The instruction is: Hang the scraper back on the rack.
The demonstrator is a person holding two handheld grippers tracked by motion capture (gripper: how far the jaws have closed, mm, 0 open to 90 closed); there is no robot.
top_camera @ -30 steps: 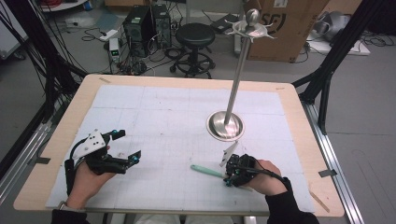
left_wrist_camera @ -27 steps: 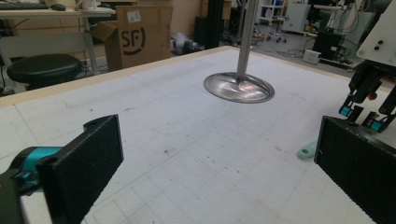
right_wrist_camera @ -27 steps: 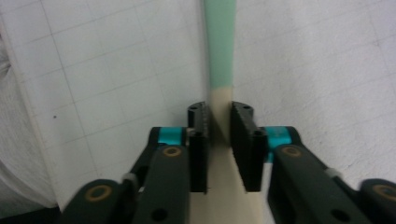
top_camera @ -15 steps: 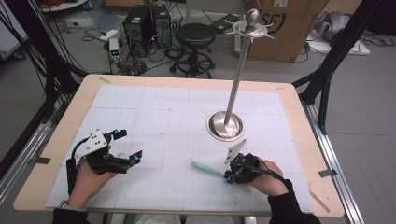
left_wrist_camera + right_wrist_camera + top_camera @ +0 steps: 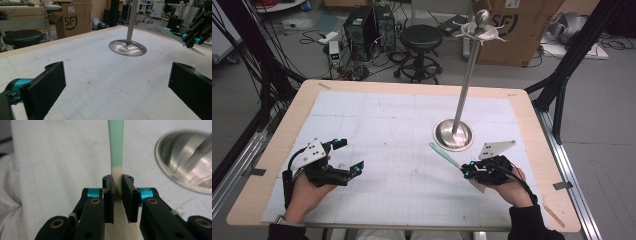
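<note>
Your right gripper (image 5: 468, 171) has a flat, slim utensil (image 5: 443, 153) clamped between its jaws: the right gripper view shows both black pads pressed on the cream part of the strip (image 5: 117, 173), with the mint-green length running on past them. In the high view that green end angles up and to the far left from the gripper, ending just beside the near left edge of the metal stand's round base (image 5: 453, 134); whether it touches the bench there you cannot tell. A cream end pokes out on the near side of your right hand (image 5: 512, 185).

The stand's pole (image 5: 464, 85) rises from that base to a top with a ball and short arms (image 5: 480, 27). In the left gripper view the base (image 5: 127, 47) sits ahead, and the other gripper with the green strip (image 5: 172, 33) shows at the far right, raised off the surface.

Your left gripper (image 5: 344, 157) rests at the near left of the bench, well apart from the utensil, jaws spread wide with nothing between them; the left gripper view shows bare mat between the two pads.

The one piece of writing you can read is "SF" on the cardboard box (image 5: 517, 25) beyond the far edge.

The bench (image 5: 412, 86) is pale wood covered by a white gridded mat (image 5: 387, 125), faintly scuffed. Past it are a black round stool (image 5: 422, 37), computer towers (image 5: 369, 22), loose cables on a grey floor, and black frame struts on both sides.
</note>
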